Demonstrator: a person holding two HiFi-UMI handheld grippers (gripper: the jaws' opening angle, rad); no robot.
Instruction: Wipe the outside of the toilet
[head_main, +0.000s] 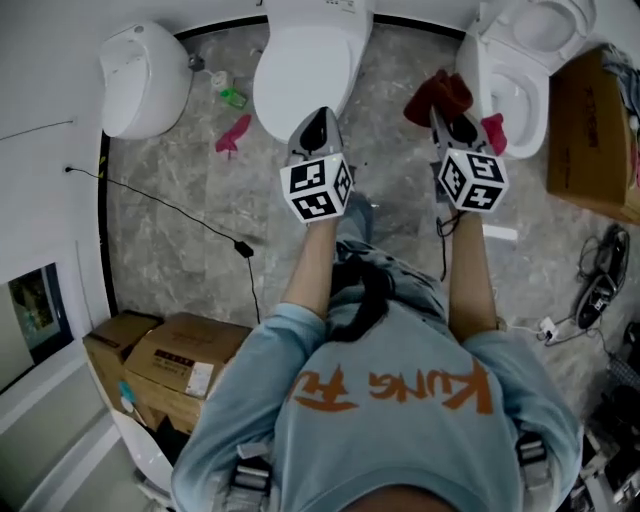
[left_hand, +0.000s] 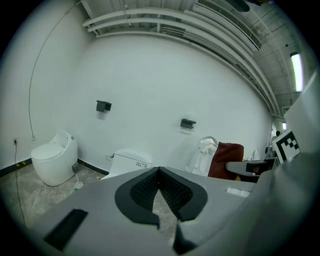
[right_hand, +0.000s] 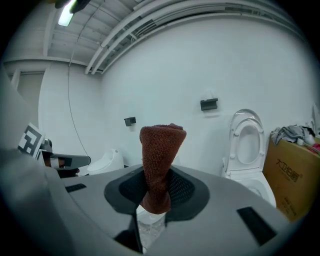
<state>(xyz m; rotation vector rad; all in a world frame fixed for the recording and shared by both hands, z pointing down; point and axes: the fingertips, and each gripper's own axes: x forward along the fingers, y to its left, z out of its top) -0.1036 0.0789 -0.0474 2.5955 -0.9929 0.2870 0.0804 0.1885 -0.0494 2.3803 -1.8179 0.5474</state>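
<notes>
The toilet with the shut lid (head_main: 300, 60) stands at the far middle of the room, against the white wall. A round toilet (head_main: 140, 80) stands well to its left. A toilet with its lid up (head_main: 515, 70) stands to its right. The floor (head_main: 180, 250) is grey stone.

A person (head_main: 390, 400) in a blue shirt stands near, facing the middle toilet, with both arms held out.

A brown box (head_main: 590, 130) sits at the far right, just beside the open toilet. Two more boxes (head_main: 170, 365) sit at the near left.

The left gripper (head_main: 318, 125) is held out toward the near edge of the shut lid. Its jaws are pressed together at the tips, and nothing is between them.

The right gripper (head_main: 447, 115) is held out to the right of it, between the middle toilet and the open one. Its jaws pinch a dark red cloth (head_main: 438, 95), which sticks out past the tips.

A black cable (head_main: 170, 210) runs over the floor on the left. A small pink rag (head_main: 233, 135) lies on the floor to the left of the middle toilet. A little green thing (head_main: 231, 97) lies just beyond it.
</notes>
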